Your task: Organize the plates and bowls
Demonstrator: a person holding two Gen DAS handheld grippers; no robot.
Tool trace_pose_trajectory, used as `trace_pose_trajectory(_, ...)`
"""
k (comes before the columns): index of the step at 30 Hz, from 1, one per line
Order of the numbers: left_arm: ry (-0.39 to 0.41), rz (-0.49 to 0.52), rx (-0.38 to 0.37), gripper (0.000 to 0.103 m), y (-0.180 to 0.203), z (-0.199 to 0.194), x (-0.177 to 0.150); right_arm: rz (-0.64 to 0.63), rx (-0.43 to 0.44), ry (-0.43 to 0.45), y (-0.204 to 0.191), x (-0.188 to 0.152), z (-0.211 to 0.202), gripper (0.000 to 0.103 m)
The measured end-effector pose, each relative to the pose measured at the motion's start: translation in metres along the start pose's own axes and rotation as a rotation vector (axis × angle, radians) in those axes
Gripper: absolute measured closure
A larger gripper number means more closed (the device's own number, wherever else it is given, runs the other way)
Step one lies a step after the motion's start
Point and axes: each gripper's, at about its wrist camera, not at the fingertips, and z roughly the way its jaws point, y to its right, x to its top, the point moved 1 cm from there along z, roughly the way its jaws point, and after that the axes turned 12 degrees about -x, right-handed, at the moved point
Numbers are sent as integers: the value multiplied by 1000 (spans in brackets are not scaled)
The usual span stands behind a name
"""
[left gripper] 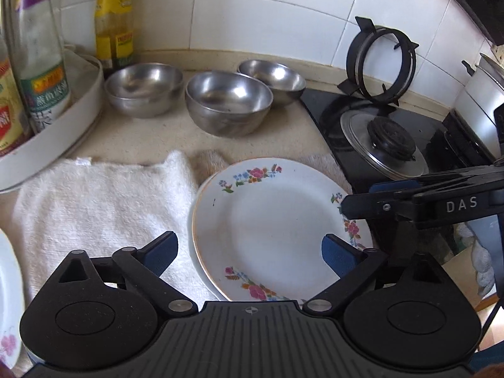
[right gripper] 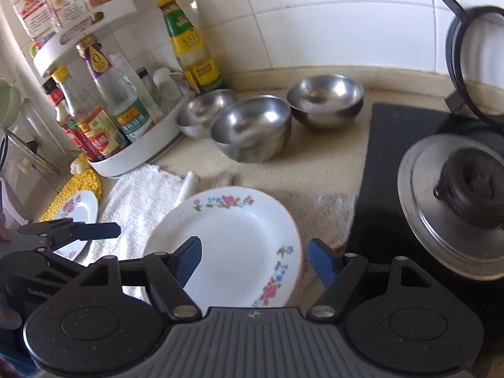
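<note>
White terry towel is covering the counter's front edge; stacked white floral ceramic plates are sitting on it. Left gripper and right gripper are hovering spread wide, holding nothing.

Two matching black hand-held grippers with blue finger pads

The left hand-held gripper has a ribbed dark-grey body bearing a small compass-like emblem, two rounded black housings with circular insets, and jointed black links fastened by silver screws; blue textured pads line its fingers. The right hand-held gripper is built the same way, blue pads included. Seen side-on from the left wrist, its black finger carries white "DAS" lettering; from the right wrist, partial "GenRob" lettering shows on the left one's side.
</note>
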Motion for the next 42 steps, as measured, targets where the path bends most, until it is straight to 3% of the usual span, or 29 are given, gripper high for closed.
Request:
trace_pose_trajectory(6, 55, -85, 81, 3, -16, -26, -9, -74, 111, 5, -31, 7, 9, 27)
trace_pose_trajectory(14, 146, -254, 330, 1, -64, -95, -38, -207, 257, -21, -114, 13, 32, 27)
trace_pose_trajectory(20, 190, -349, 454, 1, -108, -139, -53, -283, 323, -42, -181, 17, 53, 27)
trace_pose_trajectory(30, 198, -431, 500, 0, -168, -176, -75, -356, 355, -99, -268, 18, 91, 27)
trace_pose_trajectory(42, 152, -436, 473, 0, -220, -180, -89, -320, 313, -189, -301, 12, 127, 27)
